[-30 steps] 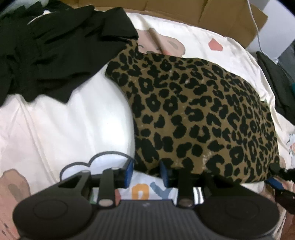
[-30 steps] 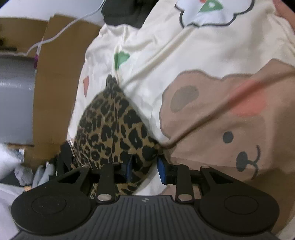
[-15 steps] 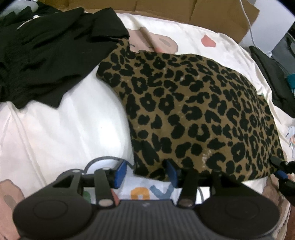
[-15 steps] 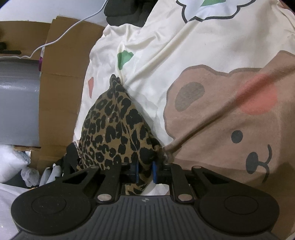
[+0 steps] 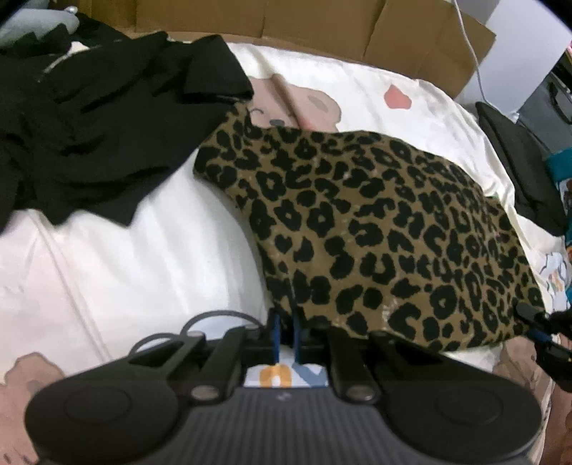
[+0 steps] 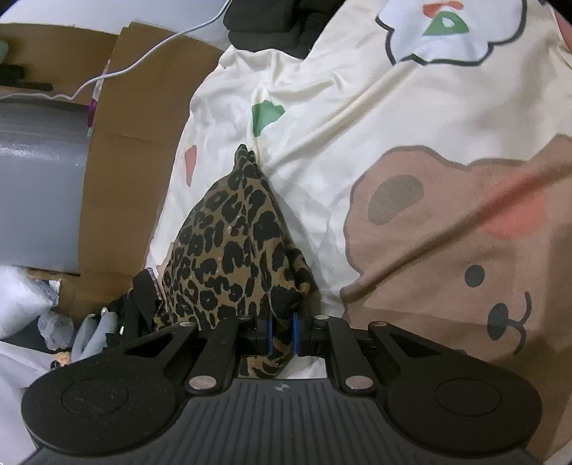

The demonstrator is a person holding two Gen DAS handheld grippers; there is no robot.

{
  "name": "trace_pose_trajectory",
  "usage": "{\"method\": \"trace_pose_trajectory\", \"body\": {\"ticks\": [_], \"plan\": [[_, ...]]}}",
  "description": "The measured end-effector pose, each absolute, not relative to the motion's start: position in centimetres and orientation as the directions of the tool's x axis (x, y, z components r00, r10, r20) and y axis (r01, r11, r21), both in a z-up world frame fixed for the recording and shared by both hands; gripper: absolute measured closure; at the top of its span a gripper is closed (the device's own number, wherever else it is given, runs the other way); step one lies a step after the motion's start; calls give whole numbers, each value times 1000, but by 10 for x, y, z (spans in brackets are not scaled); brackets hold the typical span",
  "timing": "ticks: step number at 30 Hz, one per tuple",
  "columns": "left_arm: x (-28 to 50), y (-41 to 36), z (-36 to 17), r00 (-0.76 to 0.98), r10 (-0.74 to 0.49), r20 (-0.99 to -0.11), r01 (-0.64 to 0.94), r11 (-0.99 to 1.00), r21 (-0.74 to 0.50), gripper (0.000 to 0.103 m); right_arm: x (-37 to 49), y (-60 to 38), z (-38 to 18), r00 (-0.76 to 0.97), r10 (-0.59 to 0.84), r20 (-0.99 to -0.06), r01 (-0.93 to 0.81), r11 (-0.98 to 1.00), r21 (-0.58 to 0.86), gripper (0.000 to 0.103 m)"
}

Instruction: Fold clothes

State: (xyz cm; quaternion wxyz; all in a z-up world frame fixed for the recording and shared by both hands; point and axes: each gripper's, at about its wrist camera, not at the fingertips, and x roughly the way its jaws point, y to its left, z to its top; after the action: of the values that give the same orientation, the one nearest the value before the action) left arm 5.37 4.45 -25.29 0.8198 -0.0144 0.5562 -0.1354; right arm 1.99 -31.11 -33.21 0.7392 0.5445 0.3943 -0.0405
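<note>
A bed covered by a cream sheet [image 5: 118,272] printed with cartoon bears fills both views, with brown cardboard [image 5: 321,25] standing along its far edge at the top of the left view. The leopard cloth [image 5: 386,229] lies spread across the middle and right of the left view, its near edge hanging toward the camera. The left hand-held gripper [image 5: 285,334] sits at the lower centre of that frame, its blue pads nearly together and pinching the near left corner of the cloth. In the right view the same cloth [image 6: 232,257] rises as a bunched peak at centre left, and the right hand-held gripper [image 6: 281,334] at the lower centre is pressed onto a fold of it. A heap of black clothes [image 5: 96,118] lies at the upper left of the left view, just beside the cloth. A white cable [image 6: 150,53] trails over the cardboard at the upper left of the right view.
</note>
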Motion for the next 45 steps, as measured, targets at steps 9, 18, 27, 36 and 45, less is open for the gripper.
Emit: {"method": "trace_pose_trajectory", "body": {"ticks": [9,18,27,36,45], "plan": [[46,40,-241,333,-187,-924,188,974,-129,97,27,-312,-316,619,401,-676,487,480,730,95],[47,21,-237,293,-187,-937,178,974,-139,98,16,-309,-308,597,394,-699,492,508,707,95],[43,-9,-242,230,-241,-943,207,959,-195,98,35,-327,-294,603,349,-717,479,561,676,96],[52,-22,-243,156,-338,-928,268,919,-290,97,67,-342,-275,611,303,-732,441,638,632,95],[70,8,-244,150,-249,-957,233,949,-211,96,100,-357,-269,606,282,-744,411,689,597,95]]}}
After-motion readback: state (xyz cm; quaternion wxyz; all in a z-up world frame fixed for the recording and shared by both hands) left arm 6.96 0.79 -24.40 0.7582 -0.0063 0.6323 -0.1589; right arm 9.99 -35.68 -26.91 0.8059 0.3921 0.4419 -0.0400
